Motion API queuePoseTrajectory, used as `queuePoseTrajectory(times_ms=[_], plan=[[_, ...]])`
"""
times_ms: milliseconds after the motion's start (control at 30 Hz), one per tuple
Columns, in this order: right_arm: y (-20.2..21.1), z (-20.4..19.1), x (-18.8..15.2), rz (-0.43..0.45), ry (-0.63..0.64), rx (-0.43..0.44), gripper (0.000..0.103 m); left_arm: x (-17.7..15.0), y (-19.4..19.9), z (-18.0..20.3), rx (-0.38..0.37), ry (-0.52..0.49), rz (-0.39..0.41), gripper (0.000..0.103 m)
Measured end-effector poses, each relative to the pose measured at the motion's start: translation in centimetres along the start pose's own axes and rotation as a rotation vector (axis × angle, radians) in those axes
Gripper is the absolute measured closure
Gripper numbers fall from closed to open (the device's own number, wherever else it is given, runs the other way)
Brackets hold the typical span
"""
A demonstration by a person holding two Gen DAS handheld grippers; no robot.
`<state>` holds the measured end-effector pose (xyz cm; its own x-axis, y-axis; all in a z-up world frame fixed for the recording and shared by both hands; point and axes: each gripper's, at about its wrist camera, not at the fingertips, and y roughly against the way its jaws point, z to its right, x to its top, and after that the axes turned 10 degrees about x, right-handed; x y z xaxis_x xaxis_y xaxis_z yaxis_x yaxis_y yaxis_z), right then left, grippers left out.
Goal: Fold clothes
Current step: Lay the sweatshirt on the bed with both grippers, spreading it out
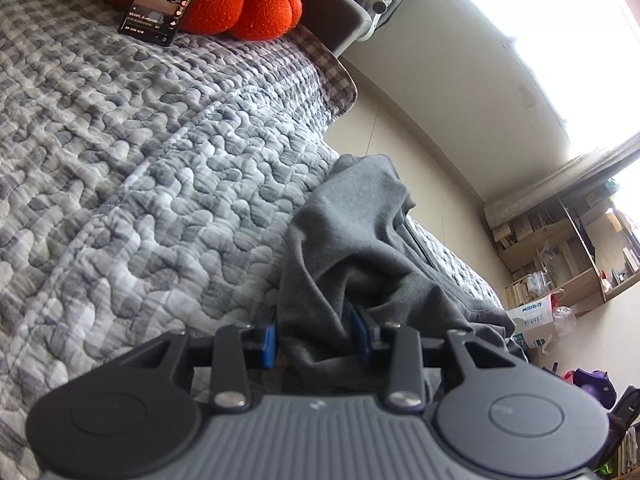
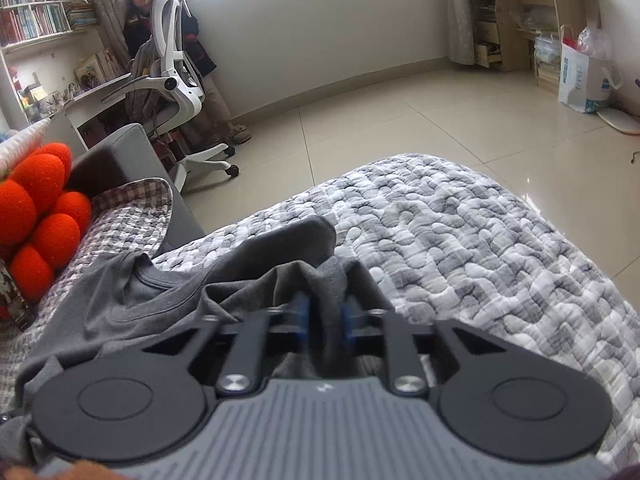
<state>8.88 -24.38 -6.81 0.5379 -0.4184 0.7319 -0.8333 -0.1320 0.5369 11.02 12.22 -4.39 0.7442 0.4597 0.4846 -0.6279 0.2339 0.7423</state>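
Observation:
A grey T-shirt (image 1: pixel 360 248) lies bunched on a grey-and-white quilted bedspread (image 1: pixel 140 160). My left gripper (image 1: pixel 316 340) has its blue pads closed on a fold of the shirt, which rises in front of it. In the right wrist view the same grey T-shirt (image 2: pixel 160 296) spreads to the left with its collar visible. My right gripper (image 2: pixel 325 320) is shut on a bunched fold of it, the cloth pinched between the blue pads. The bedspread (image 2: pixel 460 232) lies beyond.
An orange plush cushion (image 1: pixel 248 4) and a phone (image 1: pixel 164 4) with a lit screen sit at the bed's head. A white office chair (image 2: pixel 176 80), a person (image 2: pixel 140 12) behind it, bookshelves and a paper bag (image 2: pixel 580 76) stand on the tiled floor.

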Motion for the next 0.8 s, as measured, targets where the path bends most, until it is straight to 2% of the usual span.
queuePoseTrajectory(times_ms=[167,300,367,500,667,800], plan=[[2.0,-0.7,0.3,-0.011,-0.063,0.076,0.044,-0.1,0.4,0.0,-0.009,0.000,-0.001,0.067],[2.8,-1.8,0.3,-0.078,-0.152,0.121,0.044,-0.1,0.7,0.2,-0.020,0.004,0.002,0.067],[3.6,-2.8,0.0,-0.095,-0.147,0.158,0.044,-0.2,0.8,0.3,-0.017,-0.001,0.004,0.068],[4.9,-4.5,-1.6,-0.118,-0.154,0.239,0.044,-0.5,1.3,0.3,-0.019,-0.002,0.009,0.069],[4.9,-6.1,-3.9,-0.181,-0.212,0.345,0.044,-0.9,2.0,0.2,-0.020,-0.015,0.011,0.069],[4.6,-7.9,-5.0,-0.226,-0.207,0.439,0.044,-1.4,2.6,0.3,-0.022,-0.042,0.018,0.069]])
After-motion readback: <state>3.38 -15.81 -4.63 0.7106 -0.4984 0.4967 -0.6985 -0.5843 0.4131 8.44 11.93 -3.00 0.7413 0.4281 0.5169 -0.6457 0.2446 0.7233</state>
